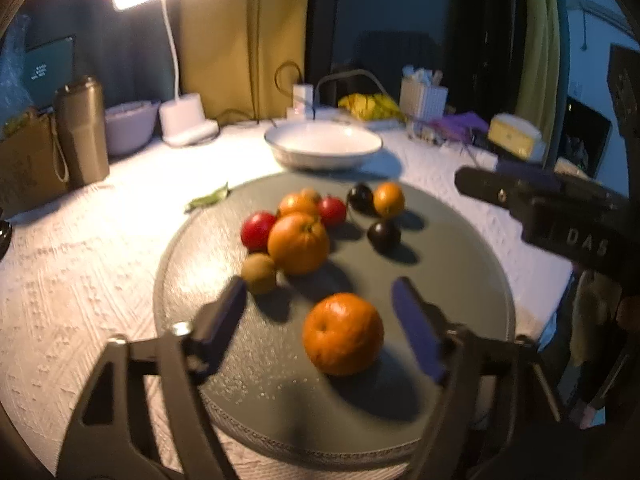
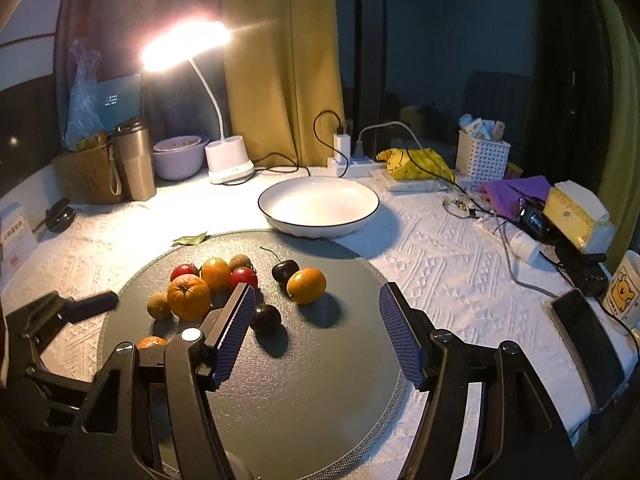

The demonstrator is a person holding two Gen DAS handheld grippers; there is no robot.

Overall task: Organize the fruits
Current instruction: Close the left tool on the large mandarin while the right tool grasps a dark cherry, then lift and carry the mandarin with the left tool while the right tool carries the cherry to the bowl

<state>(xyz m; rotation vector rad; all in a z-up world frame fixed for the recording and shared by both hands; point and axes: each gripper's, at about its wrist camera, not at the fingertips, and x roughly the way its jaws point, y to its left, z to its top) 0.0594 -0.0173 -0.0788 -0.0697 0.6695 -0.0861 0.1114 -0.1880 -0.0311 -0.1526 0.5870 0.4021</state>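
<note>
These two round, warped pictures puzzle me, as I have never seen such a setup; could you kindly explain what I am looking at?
No robot here: a person holds a two-finger gripper in each hand, and a fisheye camera on each looks along its fingers. The left wrist view shows the left gripper open around a large orange, not yet gripping it. The right wrist view shows the right gripper open and empty above the round grey mat. On the mat lie more oranges, red tomatoes, kiwis and dark plums. Behind it sits an empty white bowl on the white tablecloth, beside a lit desk lamp.
</note>
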